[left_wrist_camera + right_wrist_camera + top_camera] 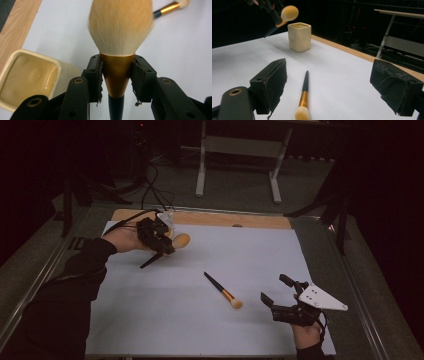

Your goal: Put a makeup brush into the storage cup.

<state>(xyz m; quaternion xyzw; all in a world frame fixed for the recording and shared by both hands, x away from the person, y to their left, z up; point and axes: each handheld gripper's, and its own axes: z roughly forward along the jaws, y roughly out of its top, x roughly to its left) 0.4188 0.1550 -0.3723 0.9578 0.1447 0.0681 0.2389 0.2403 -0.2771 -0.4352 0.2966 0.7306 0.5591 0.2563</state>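
Observation:
My left gripper (117, 65) is shut on the gold ferrule of a large powder brush (120, 27), whose fluffy cream head points away from the camera. In the high view that gripper (161, 241) hangs above the table's far left, the brush head (180, 240) sticking out to its right. A cream square cup (27, 77) stands just below and beside it, upright and empty (299, 37). A smaller black-handled brush (223, 291) lies flat mid-table. My right gripper (273, 288) rests open at the near right, the small brush (303, 97) lying on the sheet ahead of its jaws.
A white sheet (250, 255) covers the tabletop, with a strip of bare wood (240, 220) along the far edge. Beyond the table stand a pale desk frame (237, 150) and dark cables on the floor.

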